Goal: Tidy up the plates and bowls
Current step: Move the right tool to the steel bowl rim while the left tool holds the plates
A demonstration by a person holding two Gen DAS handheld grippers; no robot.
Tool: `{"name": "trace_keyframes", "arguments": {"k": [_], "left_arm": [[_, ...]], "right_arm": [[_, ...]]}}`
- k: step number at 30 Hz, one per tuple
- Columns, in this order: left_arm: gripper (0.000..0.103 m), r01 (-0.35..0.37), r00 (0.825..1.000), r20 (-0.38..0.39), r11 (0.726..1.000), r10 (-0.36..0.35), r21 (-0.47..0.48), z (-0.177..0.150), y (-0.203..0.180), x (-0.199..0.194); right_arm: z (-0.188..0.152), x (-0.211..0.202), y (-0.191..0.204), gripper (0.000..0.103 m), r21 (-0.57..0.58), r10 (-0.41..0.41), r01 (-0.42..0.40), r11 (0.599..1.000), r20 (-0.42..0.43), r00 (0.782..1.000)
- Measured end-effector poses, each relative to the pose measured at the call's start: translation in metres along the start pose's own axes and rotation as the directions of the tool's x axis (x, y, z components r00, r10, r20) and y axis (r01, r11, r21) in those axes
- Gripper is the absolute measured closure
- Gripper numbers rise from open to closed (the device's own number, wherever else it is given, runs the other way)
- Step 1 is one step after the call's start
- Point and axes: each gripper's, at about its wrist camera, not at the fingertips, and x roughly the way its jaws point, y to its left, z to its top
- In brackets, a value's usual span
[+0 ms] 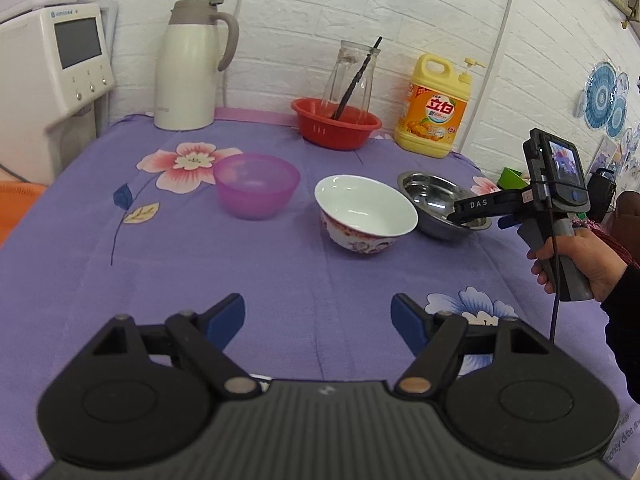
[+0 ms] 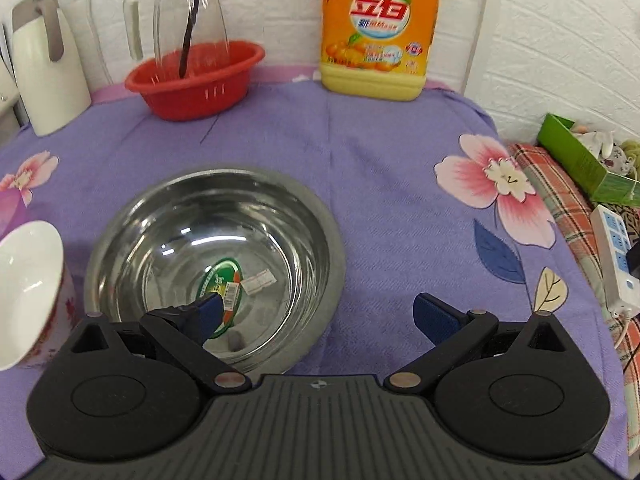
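Observation:
Three bowls stand on the purple cloth: a pink plastic bowl, a white china bowl with a red pattern, and a steel bowl. In the right wrist view the steel bowl is close, with the china bowl at its left. My right gripper is open and straddles the steel bowl's near right rim, its left finger inside the bowl and its right finger outside. It also shows in the left wrist view. My left gripper is open and empty, low over the cloth in front of the bowls.
A red colander with a glass jug stands at the back. Beside it are a yellow detergent bottle and a white thermos. A white appliance is at the left. A power strip lies off the right edge.

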Motion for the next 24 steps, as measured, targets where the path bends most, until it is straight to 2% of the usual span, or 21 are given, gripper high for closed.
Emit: {"name": "trace_keyframes", "arguments": {"k": [8, 24], "left_arm": [[0.029, 0.022, 1.000, 0.007, 1.000, -0.022, 0.014, -0.001, -0.009, -0.003], [0.029, 0.008, 0.999, 0.038, 1.000, -0.008, -0.005, -0.001, -0.012, -0.019]], "right_arm": [[0.001, 0.010, 0.007, 0.000, -0.036, 0.011, -0.014, 0.999, -0.065, 0.998], [0.014, 0.020, 0.007, 0.000, -0.095, 0.009, -0.025, 0.995, -0.162, 0.987]]}}
